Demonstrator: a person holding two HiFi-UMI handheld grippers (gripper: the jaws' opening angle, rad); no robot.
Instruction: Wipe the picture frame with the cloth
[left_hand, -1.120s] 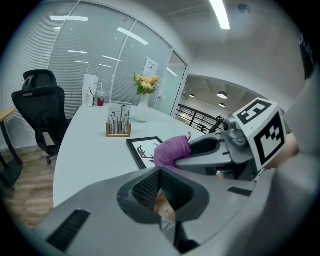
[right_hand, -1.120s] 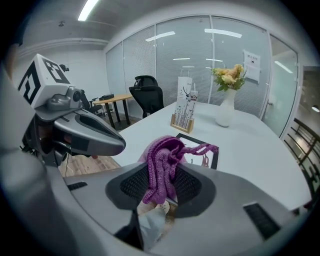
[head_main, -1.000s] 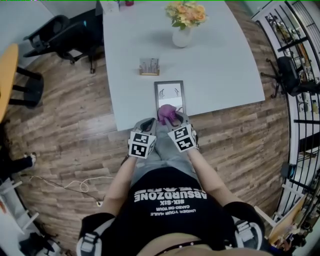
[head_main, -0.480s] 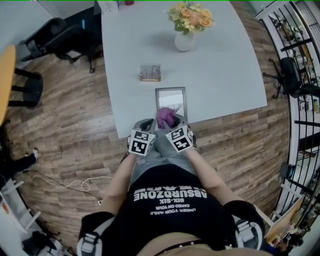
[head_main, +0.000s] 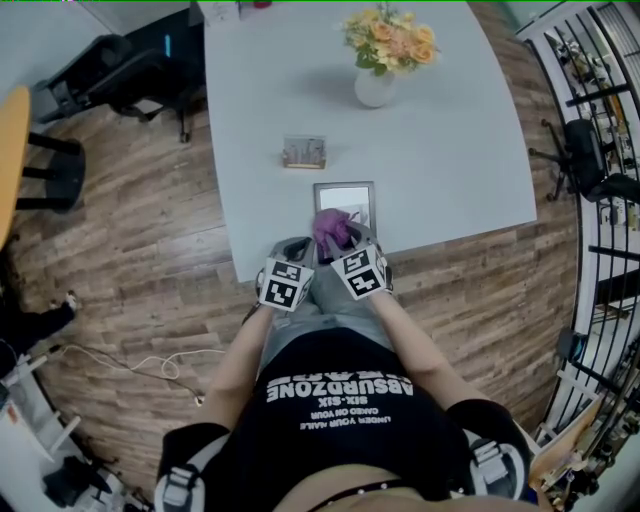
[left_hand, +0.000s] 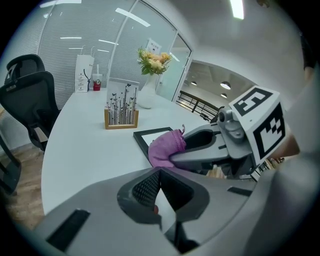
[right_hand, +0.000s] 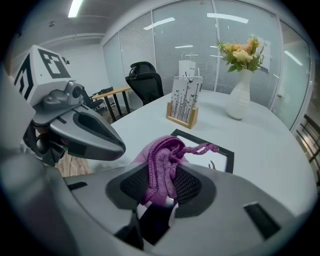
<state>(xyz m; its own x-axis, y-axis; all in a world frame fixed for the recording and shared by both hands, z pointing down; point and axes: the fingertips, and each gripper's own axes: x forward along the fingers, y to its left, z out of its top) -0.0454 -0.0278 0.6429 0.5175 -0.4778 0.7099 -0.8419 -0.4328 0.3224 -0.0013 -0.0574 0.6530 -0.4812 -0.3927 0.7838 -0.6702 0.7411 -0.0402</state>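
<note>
Knitted purple cloth (head_main: 333, 228), pinched by right gripper (right_hand: 160, 190), slid up rectangular frame (head_main: 345, 198).

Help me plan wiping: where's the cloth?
Head view: the purple cloth is pinched in the right gripper, over the picture frame's near end at the table edge.
</note>
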